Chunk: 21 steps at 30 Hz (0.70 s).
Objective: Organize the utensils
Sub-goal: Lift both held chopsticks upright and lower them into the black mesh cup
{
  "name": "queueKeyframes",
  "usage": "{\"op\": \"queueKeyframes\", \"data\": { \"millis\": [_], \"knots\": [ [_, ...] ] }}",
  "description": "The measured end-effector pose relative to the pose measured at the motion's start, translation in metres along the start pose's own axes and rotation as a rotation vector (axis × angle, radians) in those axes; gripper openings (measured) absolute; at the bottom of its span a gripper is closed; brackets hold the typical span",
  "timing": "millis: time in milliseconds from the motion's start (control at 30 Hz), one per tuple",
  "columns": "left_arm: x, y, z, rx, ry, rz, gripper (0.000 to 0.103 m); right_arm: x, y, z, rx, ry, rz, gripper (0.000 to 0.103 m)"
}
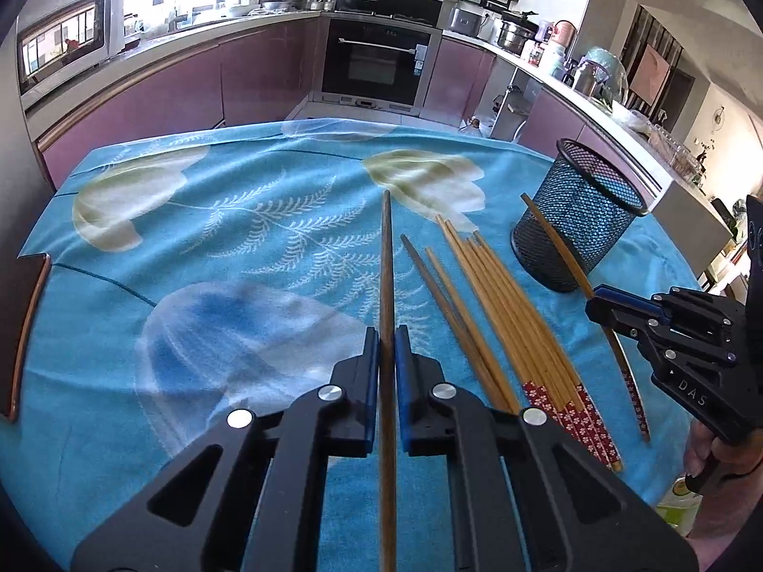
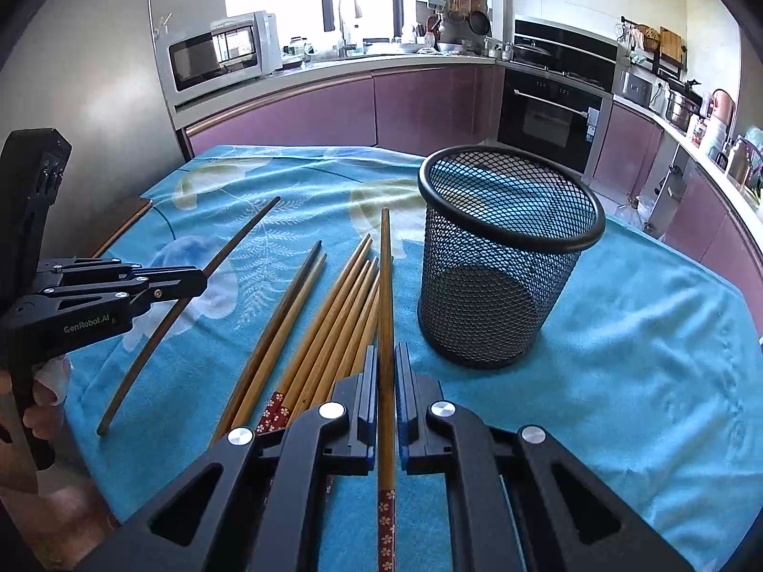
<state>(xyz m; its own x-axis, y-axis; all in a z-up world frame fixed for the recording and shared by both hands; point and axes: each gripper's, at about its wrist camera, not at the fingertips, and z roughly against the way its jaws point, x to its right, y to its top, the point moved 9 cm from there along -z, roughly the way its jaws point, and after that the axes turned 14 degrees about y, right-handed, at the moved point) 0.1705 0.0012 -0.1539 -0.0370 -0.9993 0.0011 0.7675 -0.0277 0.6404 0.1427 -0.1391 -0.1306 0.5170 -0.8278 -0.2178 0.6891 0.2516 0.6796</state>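
My left gripper (image 1: 387, 338) is shut on a dark brown chopstick (image 1: 387, 262) that points straight ahead over the cloth. In the right wrist view the left gripper (image 2: 202, 279) shows at the left, holding that same dark chopstick (image 2: 238, 238). My right gripper (image 2: 386, 357) is shut on a light brown chopstick (image 2: 385, 276) with a red flowered end. The right gripper (image 1: 596, 302) shows in the left wrist view too, its chopstick (image 1: 565, 252) slanting in front of the black mesh cup (image 1: 579, 214). Several loose chopsticks (image 1: 491, 305) lie between the two grippers, left of the upright mesh cup (image 2: 505, 257).
A blue flowered tablecloth (image 1: 214, 238) covers the table. A dark wooden edge (image 1: 24, 333) shows at its left side. A person's hand (image 2: 45, 395) grips the left gripper's handle. Purple kitchen cabinets, an oven (image 1: 376, 62) and a microwave (image 2: 217, 55) stand beyond the table.
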Motion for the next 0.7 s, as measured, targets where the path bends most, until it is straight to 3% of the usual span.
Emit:
{"op": "queueKeyframes", "data": {
  "millis": [467, 700],
  "knots": [
    [0.017, 0.028, 0.052, 0.082, -0.160, 0.028, 0.007, -0.010, 0.023, 0.030, 0.102, 0.059, 0.026, 0.006],
    [0.030, 0.060, 0.096, 0.173, -0.261, 0.033, 0.007, 0.000, 0.052, 0.058, 0.197, 0.103, 0.014, 0.006]
  ]
}}
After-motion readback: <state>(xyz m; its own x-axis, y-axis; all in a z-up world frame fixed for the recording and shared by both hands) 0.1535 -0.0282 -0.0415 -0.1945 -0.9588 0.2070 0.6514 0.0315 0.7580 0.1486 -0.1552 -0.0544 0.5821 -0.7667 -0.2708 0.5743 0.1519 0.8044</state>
